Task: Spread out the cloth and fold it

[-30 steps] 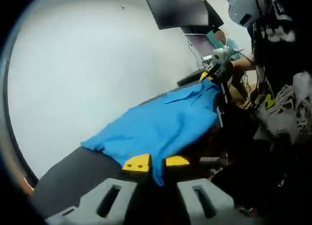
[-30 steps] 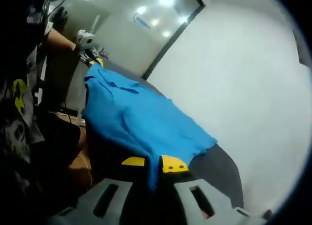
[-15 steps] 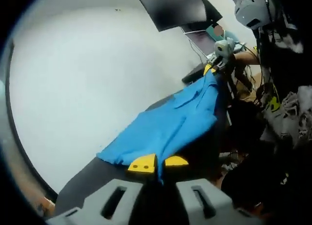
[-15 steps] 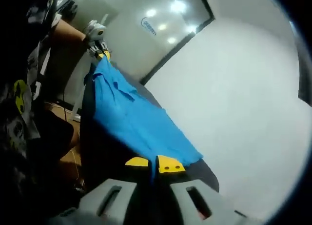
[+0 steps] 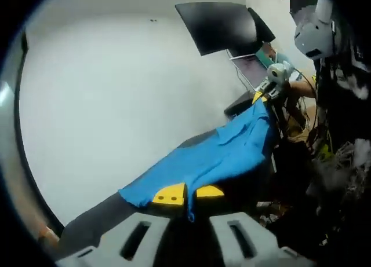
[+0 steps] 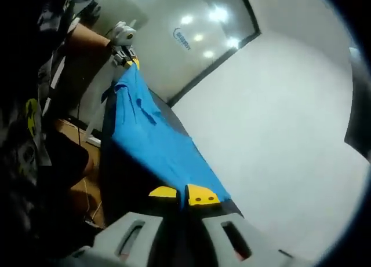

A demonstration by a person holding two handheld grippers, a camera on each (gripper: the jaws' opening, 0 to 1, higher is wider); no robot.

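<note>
While the left gripper [image 5: 186, 193] pinches the blue cloth [image 5: 214, 160], we see it stretch toward 2 o'clock to the right gripper [image 5: 262, 95]. Right gripper view: jaws clamp cloth, running to 11 o'clock.

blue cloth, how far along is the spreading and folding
Done: both tools have a grip. The left tool and the right tool are each shut on an edge of the blue cloth. In hand: it is stretched between them over the dark table. Left: laying it flat and every fold; none shows yet.
</note>
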